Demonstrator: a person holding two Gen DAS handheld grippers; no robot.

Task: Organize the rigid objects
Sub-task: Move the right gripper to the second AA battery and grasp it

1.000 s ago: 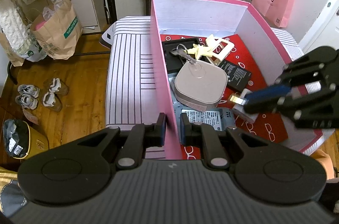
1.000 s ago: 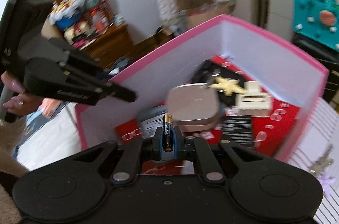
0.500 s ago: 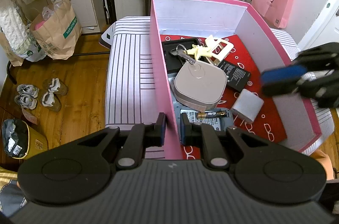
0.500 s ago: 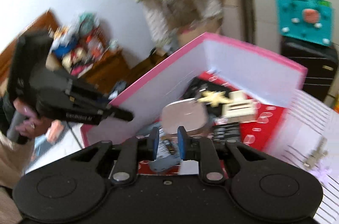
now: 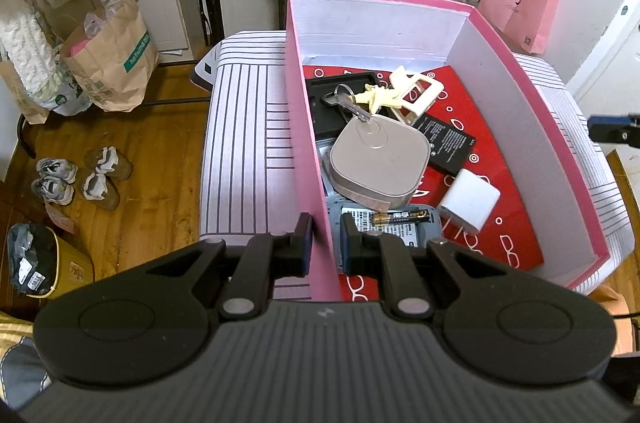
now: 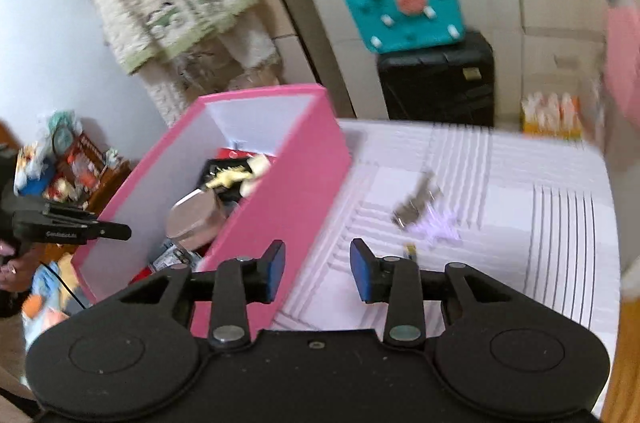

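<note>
Striped tabletop (image 6: 520, 183) carries everything here, and the big pink box (image 5: 536, 127) sits on it as the collecting bin, white walls and a red patterned floor. Left gripper (image 5: 324, 247) straddles the box's near-left wall, one pad outside, one inside, closed to a narrow gap on that wall; I'd say it is there to steady the box while the other hand loads.

Inside, the largest piece is a rounded grey case (image 5: 380, 159) lying over a flat grey device (image 5: 404, 227), with a key on a ring (image 5: 352, 103) resting across it. Beside that lie a white roll (image 5: 472, 199), a black battery pack (image 5: 444, 143), a cream clip (image 5: 416, 91) and a small AA battery (image 5: 400, 217) resting on the grey device.

Right gripper (image 6: 318, 269) hangs wide apart and empty, its left pad just above the box's outer wall, its right pad over the cloth. Out on the table lie a bunch of keys with a pale purple charm (image 6: 424, 211), blurred, and a tiny dark item (image 6: 410, 249) near the right pad that I can't identify. Those look like the next candidates; nothing blocks them, though the box wall sits close to the left pad.
</note>
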